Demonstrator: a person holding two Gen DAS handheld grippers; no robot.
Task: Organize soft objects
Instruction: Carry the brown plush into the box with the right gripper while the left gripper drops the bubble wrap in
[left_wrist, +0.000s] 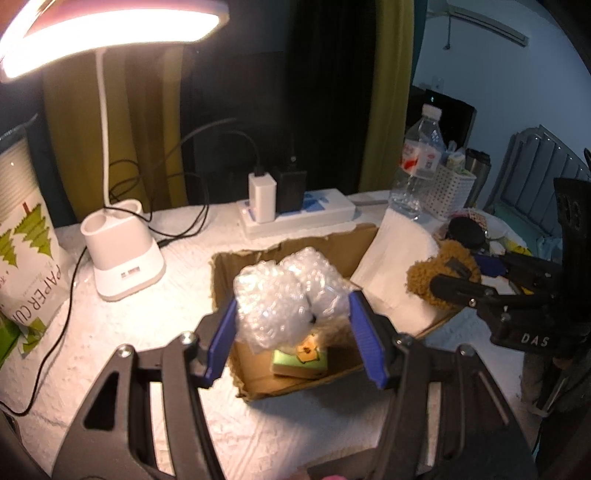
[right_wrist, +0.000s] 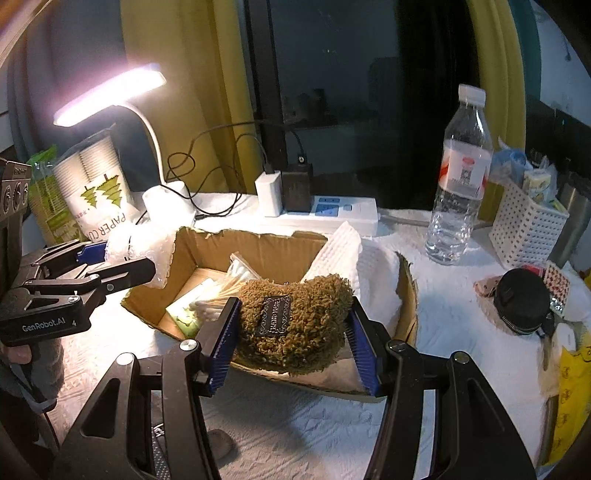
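Here the left gripper (left_wrist: 293, 317) pinches a crinkly clear bubble-wrap bundle (left_wrist: 290, 295) between its blue pads above the open brown cardboard box (right_wrist: 258, 247), while the right gripper (right_wrist: 291, 325) squeezes a shaggy olive-brown plush pouch with a dark label (right_wrist: 291, 321) over the box's near edge. Both soft loads hang close together over a box already holding a green sponge (left_wrist: 299, 363) and cotton swabs (right_wrist: 221, 291), so I judge the grippers could collide, or the pouch spill outside the near wall. Beyond, the tall clear plastic water bottle (right_wrist: 460, 181) could be tipped by a wide swing.
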